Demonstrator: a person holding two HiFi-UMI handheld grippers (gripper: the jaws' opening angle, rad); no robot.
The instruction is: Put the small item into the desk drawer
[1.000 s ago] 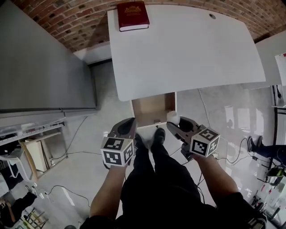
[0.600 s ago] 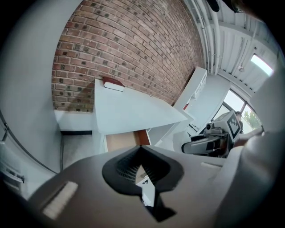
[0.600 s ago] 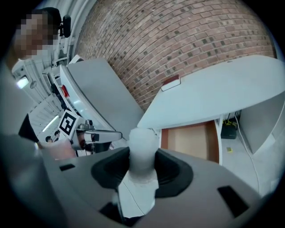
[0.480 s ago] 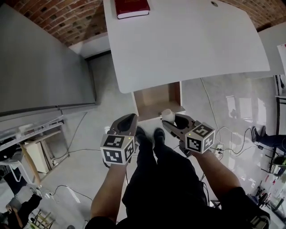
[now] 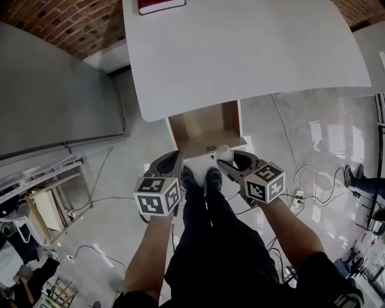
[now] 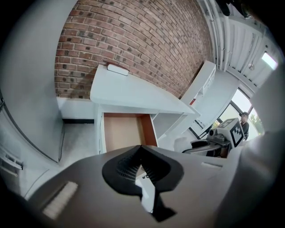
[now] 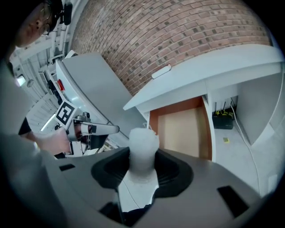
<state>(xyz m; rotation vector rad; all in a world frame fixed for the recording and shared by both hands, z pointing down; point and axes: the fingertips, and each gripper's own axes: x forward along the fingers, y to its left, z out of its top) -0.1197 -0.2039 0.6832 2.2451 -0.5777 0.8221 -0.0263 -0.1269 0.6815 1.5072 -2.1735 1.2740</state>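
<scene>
right gripper (image 5: 225, 159): clamped on item (image 5: 224, 153), lined up with open drawer (image 5: 204, 127) mid-frame for the drop | left gripper (image 5: 175, 159): closed, empty, just spare

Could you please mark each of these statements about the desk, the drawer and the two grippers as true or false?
1. The desk drawer stands open. True.
2. The right gripper is empty. False: its jaws are closed on a small white item.
3. A red book lies inside the drawer. False: the red book lies on top of the white desk, at its far edge.
4. The left gripper holds nothing. True: its jaws are together with nothing between them.
5. The wall behind the desk is tiled white. False: it is a brick wall.
</scene>
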